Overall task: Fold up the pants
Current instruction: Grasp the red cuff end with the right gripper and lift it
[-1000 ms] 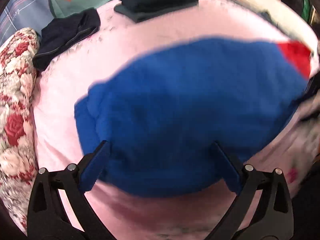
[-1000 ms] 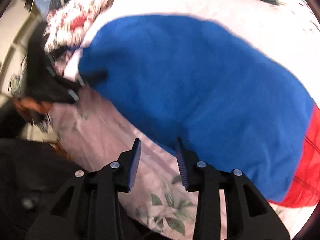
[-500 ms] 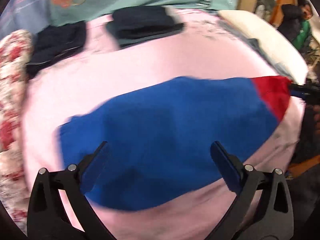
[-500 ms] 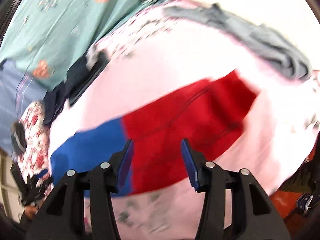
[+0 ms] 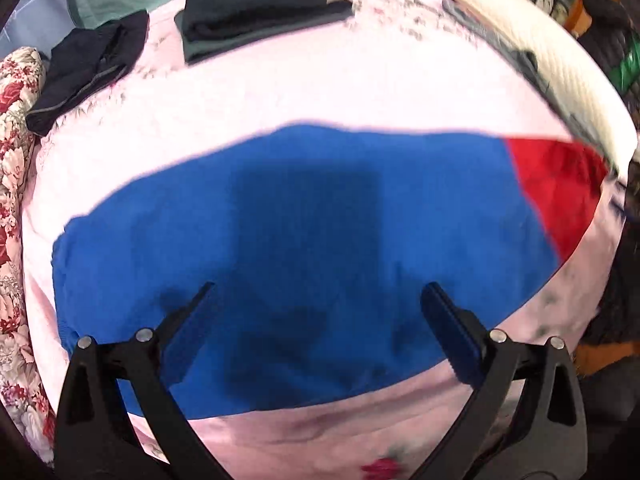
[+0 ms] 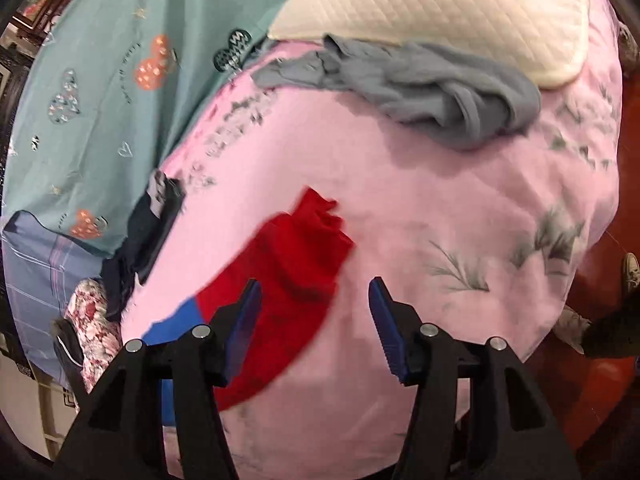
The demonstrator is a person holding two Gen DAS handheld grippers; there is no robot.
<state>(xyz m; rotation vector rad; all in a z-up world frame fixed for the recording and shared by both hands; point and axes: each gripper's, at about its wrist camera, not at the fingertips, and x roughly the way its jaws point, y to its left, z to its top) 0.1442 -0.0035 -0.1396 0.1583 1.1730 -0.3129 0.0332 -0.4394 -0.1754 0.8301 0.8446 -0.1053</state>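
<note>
Lying flat on the pink blanket, the pants look soft and floppy. Both the left gripper and right gripper are spread wide, holding nothing. Pinch the red end.

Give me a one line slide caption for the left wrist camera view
Open left gripper hovering over blue-and-red pants spread flat on a pink bedspread, folded dark clothes beyond.

The pants are motion-blurred along their edges in the left wrist view, so seams and folds cannot be read. In the right wrist view their blue part is mostly hidden behind the right gripper's fingers. The dark folded clothes there are blurred.
</note>
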